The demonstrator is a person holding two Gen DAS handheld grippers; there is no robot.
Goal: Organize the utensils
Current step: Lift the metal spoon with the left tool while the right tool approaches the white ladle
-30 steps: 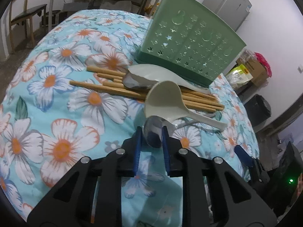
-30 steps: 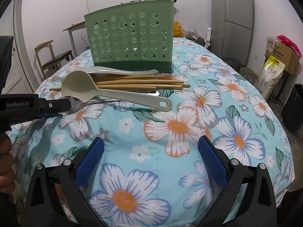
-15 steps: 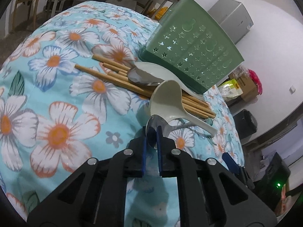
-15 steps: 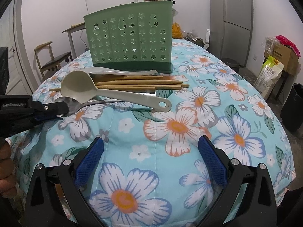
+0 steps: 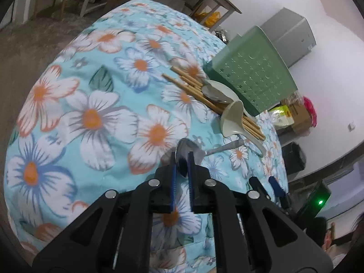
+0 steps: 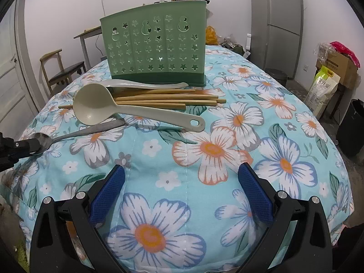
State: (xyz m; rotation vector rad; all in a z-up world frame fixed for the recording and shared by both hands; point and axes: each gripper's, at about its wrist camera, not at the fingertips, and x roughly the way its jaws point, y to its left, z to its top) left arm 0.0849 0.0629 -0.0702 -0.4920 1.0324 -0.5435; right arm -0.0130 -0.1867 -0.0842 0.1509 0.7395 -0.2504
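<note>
A metal spoon is pinched by its bowl in the left tongs, whose jaws are easing open slightly; next it must reach the green holder at two o'clock, while the right tongs gape empty.

Light blue floral tablecloth, green star-cut holder, cream ladle, tan chopsticks, silver spoon.

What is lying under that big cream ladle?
Under the cream ladle lie the bamboo chopsticks, crossing beneath its bowl and handle, and the metal spoon's handle tip. Whatever else the bowl covers stays hidden.
</note>
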